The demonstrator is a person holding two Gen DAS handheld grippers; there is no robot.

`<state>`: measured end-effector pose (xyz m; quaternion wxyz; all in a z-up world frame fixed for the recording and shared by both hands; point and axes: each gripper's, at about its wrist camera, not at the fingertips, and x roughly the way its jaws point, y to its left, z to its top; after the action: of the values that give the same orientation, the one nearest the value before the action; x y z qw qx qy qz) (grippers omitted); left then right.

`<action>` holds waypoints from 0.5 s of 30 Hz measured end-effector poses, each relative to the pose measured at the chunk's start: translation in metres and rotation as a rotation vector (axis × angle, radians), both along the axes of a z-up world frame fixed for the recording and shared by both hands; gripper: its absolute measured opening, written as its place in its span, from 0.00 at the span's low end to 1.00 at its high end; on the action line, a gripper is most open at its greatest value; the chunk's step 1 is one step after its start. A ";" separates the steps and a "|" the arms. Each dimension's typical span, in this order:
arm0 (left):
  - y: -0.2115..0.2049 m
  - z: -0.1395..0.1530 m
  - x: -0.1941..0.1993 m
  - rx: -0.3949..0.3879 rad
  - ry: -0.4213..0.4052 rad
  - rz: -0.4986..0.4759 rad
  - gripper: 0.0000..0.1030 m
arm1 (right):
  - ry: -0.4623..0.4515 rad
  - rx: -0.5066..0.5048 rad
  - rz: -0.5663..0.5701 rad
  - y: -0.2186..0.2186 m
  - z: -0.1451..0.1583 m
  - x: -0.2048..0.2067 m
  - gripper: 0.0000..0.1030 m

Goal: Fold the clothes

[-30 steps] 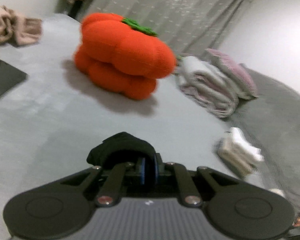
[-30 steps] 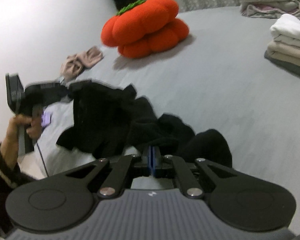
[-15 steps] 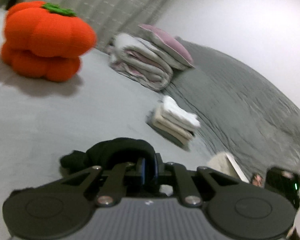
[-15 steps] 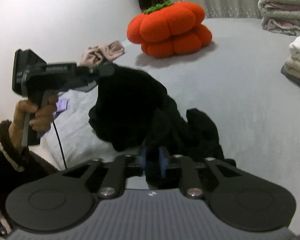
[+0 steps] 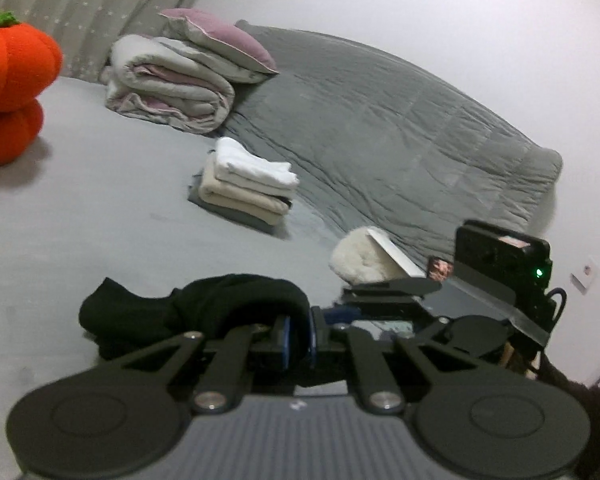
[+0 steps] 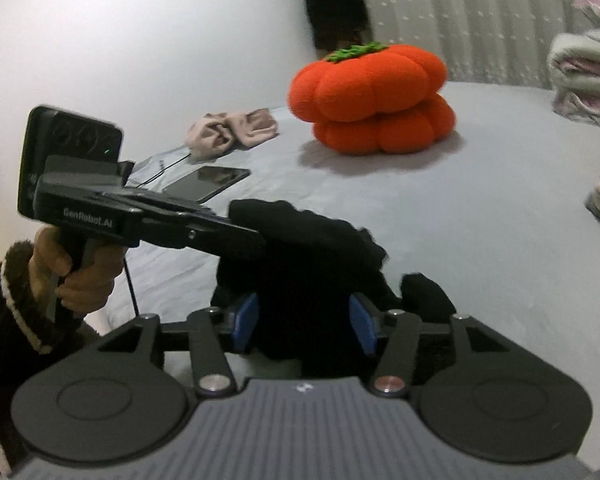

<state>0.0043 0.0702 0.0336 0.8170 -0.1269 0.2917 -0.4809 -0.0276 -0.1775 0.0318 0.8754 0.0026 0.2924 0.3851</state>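
Note:
A black garment [image 6: 312, 248] hangs bunched above the grey bed sheet [image 6: 480, 208]. My left gripper [image 5: 298, 338] is shut on a fold of the black garment [image 5: 204, 308]; in the right wrist view it [image 6: 252, 242] comes in from the left, holding the cloth's upper edge. My right gripper [image 6: 304, 322] is open, its blue pads [image 6: 246, 320] standing apart on either side of the hanging cloth. The right gripper also shows in the left wrist view [image 5: 388, 292], close to the right of the left one.
An orange pumpkin cushion [image 6: 370, 100] sits on the bed. A stack of folded clothes [image 5: 246, 182], a rolled duvet with a pillow [image 5: 172, 84] and a grey quilt [image 5: 400, 140] lie beyond. A phone [image 6: 208, 182] and a beige garment [image 6: 232, 134] lie at left.
My right gripper has opened and let go of the black garment. My left gripper has swung right, still holding the cloth, and now faces the folded stack and quilt.

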 end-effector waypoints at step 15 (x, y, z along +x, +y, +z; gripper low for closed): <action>0.046 -0.025 -0.007 0.202 0.077 0.054 0.55 | 0.030 -0.183 0.034 0.003 -0.021 0.011 0.58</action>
<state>-0.0030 0.1157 0.0086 0.8264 -0.0701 0.3663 -0.4218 -0.0170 -0.1747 0.0112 0.8608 -0.0765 0.3392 0.3716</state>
